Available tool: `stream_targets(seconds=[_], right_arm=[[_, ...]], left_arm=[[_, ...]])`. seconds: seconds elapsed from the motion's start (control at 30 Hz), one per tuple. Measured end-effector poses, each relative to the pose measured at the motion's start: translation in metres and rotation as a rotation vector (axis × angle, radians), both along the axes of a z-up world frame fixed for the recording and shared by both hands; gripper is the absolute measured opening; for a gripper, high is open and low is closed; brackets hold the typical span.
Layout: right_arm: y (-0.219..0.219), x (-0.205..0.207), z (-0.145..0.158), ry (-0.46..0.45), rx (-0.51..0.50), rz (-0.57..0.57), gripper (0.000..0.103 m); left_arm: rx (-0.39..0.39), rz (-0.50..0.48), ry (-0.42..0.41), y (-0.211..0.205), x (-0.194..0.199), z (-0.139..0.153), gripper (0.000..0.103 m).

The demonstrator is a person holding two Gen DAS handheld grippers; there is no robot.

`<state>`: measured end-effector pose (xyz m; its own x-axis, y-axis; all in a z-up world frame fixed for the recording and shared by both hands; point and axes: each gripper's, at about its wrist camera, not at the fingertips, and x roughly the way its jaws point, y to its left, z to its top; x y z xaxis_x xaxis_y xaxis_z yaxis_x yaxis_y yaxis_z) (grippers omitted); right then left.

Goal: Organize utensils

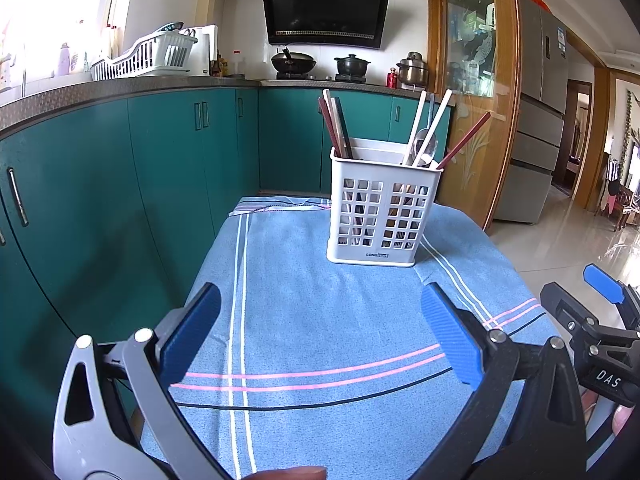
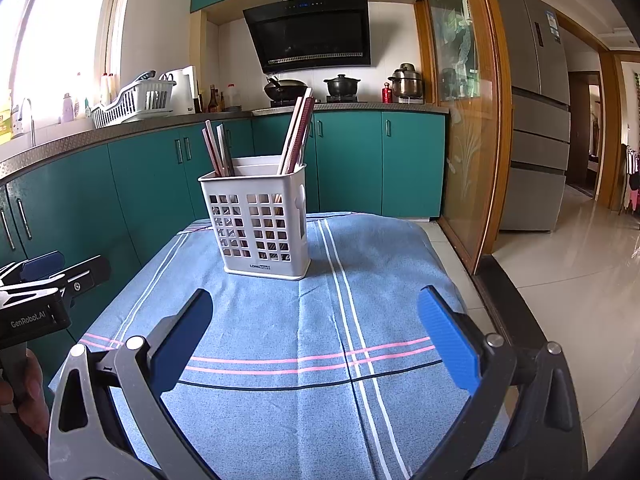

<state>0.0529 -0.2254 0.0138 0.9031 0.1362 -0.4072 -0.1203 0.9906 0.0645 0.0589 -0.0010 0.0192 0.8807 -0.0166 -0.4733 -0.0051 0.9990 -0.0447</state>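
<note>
Standing landmark: white slotted utensil holder [image 1: 382, 216] upright on the blue striped cloth [image 1: 320, 320], toward the cloth's far end.
Holder contents, left compartment: dark red and pale chopsticks [image 1: 334, 128] leaning left, tops above the rim.
Holder contents, right compartment: two pale chopsticks [image 1: 434, 124], a metal spoon [image 1: 426, 146] and one dark red chopstick [image 1: 466, 140], all leaning right.
Left gripper [image 1: 320, 336]: on the near side of the holder, well apart from it, above the cloth; its blue-padded fingers [image 1: 450, 336] are spread wide and grip nothing.
Right gripper [image 2: 316, 332]: also on the near side of the holder, well short of it; fingers [image 2: 448, 336] spread wide with only cloth between them.
Grippers to each other: each one shows at the edge of the other's view, side by side.
Hand: fingertips [image 1: 618, 416] visible behind the right gripper's handle.
Behind the holder: teal cabinets [image 2: 344, 160], a counter with a wok [image 2: 284, 88] and pots, and a black range hood [image 2: 310, 32] above.
Right of the holder: a wood-framed glass door [image 2: 464, 100] and a grey fridge [image 2: 536, 112] beyond.
</note>
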Motion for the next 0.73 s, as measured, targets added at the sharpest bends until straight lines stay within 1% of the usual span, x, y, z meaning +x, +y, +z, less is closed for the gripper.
stream_targets(seconds=[0.33,0.73], right_arm=[[0.0005,0.0001,-0.0004,0.001,-0.003,0.001,0.100],[0.0004,0.0003,-0.0004,0.001,-0.002,0.000,0.100]], left_arm=[[0.012,-0.001,-0.011,-0.0005,-0.0029,0.0017,0.099],[0.011,-0.007,0.005,0.0023,-0.0002,0.0008,0.099]])
